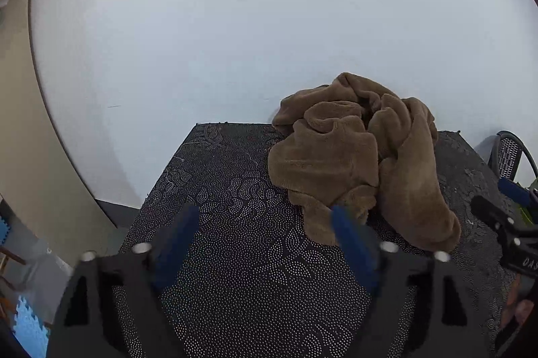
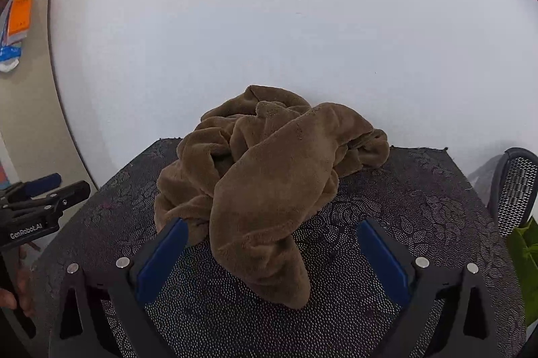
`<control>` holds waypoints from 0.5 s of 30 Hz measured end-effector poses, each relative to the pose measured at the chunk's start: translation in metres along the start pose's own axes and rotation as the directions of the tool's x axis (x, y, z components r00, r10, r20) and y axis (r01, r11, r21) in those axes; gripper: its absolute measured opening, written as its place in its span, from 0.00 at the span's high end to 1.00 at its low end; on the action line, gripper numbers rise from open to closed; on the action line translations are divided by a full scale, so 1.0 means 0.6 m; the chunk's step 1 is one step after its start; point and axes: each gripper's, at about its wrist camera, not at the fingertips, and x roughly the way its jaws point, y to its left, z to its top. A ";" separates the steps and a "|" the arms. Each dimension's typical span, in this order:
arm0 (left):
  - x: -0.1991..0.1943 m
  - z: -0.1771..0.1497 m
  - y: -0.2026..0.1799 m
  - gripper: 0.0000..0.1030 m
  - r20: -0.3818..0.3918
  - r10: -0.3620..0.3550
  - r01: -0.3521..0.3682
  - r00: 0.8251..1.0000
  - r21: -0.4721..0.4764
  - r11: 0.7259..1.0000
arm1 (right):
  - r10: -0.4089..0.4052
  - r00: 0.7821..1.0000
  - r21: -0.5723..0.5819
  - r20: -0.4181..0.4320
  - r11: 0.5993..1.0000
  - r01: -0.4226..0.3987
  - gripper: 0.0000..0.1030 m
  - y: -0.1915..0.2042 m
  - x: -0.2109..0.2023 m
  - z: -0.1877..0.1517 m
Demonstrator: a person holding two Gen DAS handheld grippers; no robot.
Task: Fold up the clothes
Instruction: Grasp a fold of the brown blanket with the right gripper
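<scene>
A crumpled brown fleece garment [image 1: 356,163] lies in a heap on a black dotted tablecloth [image 1: 235,257], toward the far side by the wall. My left gripper [image 1: 265,220] is open above the cloth, its right blue finger just in front of the heap's near-left edge. In the right wrist view the same garment [image 2: 269,183] fills the middle, one thick fold hanging toward me. My right gripper [image 2: 272,237] is open, with that near fold lying between its blue fingers [image 2: 161,257]. Each view catches the other gripper at its side edge: the right gripper [image 1: 504,216] and the left gripper [image 2: 43,190].
A plain white wall [image 2: 269,22] rises directly behind the table. A black mesh chair back [image 2: 514,190] stands at the right, with something green [image 2: 524,257] below it. At far left an orange paper [image 2: 21,11] hangs on a beige surface. Blue foam mats [image 1: 27,327] lie on the floor.
</scene>
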 end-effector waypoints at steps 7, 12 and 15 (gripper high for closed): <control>0.022 -0.005 0.001 0.89 -0.010 -0.034 0.035 0.999 0.012 0.999 | 0.032 0.999 0.047 -0.029 0.998 -0.031 0.63 -0.015 0.039 0.013; 0.023 -0.003 0.002 0.98 0.018 -0.108 0.108 0.994 0.022 0.994 | 0.056 0.997 0.081 -0.049 0.995 -0.052 0.74 -0.026 0.067 0.022; 0.025 0.006 0.000 0.99 0.032 -0.123 0.122 0.992 0.031 0.992 | 0.061 0.996 0.113 -0.059 0.992 -0.054 0.74 -0.036 0.086 0.032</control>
